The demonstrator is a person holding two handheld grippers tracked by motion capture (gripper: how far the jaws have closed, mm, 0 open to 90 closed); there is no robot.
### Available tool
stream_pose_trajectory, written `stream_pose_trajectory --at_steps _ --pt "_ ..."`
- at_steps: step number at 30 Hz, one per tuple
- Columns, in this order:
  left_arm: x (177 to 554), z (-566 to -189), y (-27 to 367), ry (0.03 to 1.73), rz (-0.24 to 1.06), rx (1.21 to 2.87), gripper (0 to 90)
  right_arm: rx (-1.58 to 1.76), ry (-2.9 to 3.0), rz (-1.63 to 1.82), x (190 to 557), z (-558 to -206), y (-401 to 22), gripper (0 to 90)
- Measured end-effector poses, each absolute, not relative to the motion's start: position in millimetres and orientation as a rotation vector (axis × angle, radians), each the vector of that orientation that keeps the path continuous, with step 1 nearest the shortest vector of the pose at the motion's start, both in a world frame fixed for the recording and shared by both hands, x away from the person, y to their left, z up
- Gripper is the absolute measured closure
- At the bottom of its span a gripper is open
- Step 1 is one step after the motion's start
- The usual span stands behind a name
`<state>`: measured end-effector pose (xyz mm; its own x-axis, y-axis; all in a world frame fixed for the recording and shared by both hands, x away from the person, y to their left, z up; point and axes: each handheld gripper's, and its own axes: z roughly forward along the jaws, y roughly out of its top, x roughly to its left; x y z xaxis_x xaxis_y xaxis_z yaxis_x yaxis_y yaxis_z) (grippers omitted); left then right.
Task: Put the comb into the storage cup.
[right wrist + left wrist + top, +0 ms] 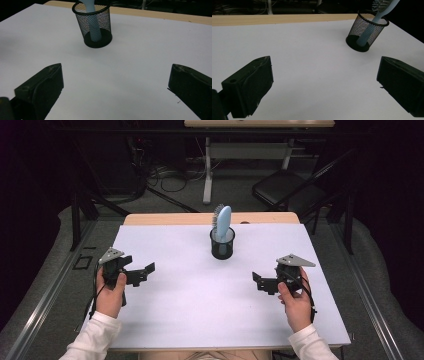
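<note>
Grippers: our left gripper point(145, 272) and right gripper point(260, 281) both wide open, holding nothing | light blue plastic hairbrush point(222, 224) stands in black mesh cup point(222, 245) between them, far side of white table point(200, 310)

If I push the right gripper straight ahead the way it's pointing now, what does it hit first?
Probably nothing at once: the right gripper has bare white table ahead between its open jaws. The mesh cup holding the hairbrush sits left of that line; depth is unclear.
</note>
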<state>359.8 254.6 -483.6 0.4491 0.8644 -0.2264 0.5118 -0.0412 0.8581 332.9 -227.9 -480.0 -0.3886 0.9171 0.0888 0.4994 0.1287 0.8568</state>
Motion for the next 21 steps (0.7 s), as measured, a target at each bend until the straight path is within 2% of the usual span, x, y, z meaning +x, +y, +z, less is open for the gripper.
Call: stream_pose_trajectory --at_steps 21 --pt "352 -516 266 1.257 0.421 1.627 0.6 1.399 1.9 1.147 329 -499 -242 0.0"
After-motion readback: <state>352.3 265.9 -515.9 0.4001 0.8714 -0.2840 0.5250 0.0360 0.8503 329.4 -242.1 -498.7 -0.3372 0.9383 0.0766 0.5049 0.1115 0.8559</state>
